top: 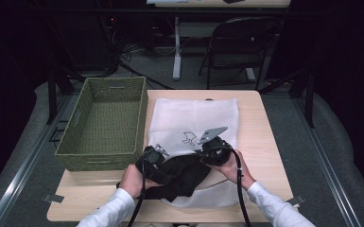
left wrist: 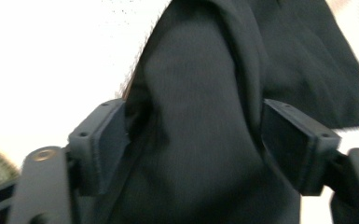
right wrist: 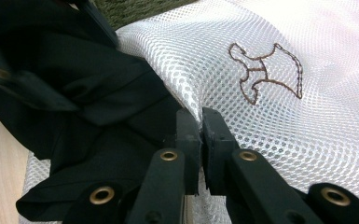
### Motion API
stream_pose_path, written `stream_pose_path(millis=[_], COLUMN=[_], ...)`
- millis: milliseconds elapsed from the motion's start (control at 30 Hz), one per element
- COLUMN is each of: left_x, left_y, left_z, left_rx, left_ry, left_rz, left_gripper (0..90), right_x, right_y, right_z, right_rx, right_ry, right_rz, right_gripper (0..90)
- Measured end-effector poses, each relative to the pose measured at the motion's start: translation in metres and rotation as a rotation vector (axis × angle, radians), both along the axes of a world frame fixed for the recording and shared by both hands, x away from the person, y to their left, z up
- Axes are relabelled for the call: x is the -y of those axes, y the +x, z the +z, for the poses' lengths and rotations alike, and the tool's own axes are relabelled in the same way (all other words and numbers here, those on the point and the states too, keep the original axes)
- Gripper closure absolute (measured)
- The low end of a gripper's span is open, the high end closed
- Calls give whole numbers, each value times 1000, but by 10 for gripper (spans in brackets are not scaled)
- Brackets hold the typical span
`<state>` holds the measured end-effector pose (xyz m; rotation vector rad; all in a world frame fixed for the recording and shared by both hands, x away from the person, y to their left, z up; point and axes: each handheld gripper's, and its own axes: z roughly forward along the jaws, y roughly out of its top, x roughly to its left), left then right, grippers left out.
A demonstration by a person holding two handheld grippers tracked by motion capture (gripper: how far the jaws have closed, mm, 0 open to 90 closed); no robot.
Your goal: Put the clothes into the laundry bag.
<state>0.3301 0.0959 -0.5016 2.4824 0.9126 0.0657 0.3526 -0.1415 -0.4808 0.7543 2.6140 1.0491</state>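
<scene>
Currently, item one: black garment (top: pixel 182 177), soft matte cloth, bunched and folded, lying at the near middle of the tabletop (top: pixel 260 137) with its far part at the mouth of the mesh bag. I judge the step in hand to be loading the garment into the bag, partly done: much of the cloth is outside, at the near edge.

Item two: white mesh laundry bag (top: pixel 194 118), flat, rectangular, fine open-weave netting, with a small brown stitched outline motif (right wrist: pixel 266 70). It spreads from the near middle toward the far side, just right of the basket.

Item three: my right gripper (right wrist: pixel 200 128), fingers pressed together and pinching the bag's mesh edge, lifting it beside the black cloth.

Item four: my left gripper (left wrist: pixel 193 140), fingers spread, standing either side of a thick fold of the garment; the pads do not look to be pressing it, though the frame is blurred.

Item five: green woven basket (top: pixel 104 123), rectangular, stiff ribbed weave with slot handles, at the far left, nothing seen inside it.

Next move, as I judge it: close the left fingers on a fresh fold nearer me and push it farther under the raised mesh, while the right keeps the opening up. Slack cloth may snag on the netting.
</scene>
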Motion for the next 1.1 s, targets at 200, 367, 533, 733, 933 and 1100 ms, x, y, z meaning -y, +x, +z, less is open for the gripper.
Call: stream_pose_path(millis=[200,367,533,733,933,1100], left_x=[-8,-6,-11,-16,-20,-19], left_y=[-3,-4,-5,-7,-8,-9], left_z=[-7,-29,-35,-35,-31,-23], left_rx=[-60,-94,-78,-63,-63,-45], left_ry=[45,70,34,-5,-53,-84], left_rz=[-34,-40,-46,-67,-58,-36], left_gripper=[159,173,364,531,589,599], right_x=[0,-1,-1,-2,-2,-2], right_y=[1,1,1,1,1,1], right_z=[-1,-2,-3,-3,-1,0], right_rx=[-5,-5,-11,-7,-6,-3], right_ry=[-3,-7,-10,-13,-12,-3], right_rz=[0,3,0,3,1,4], right_gripper=[872,872,872,872,872,872])
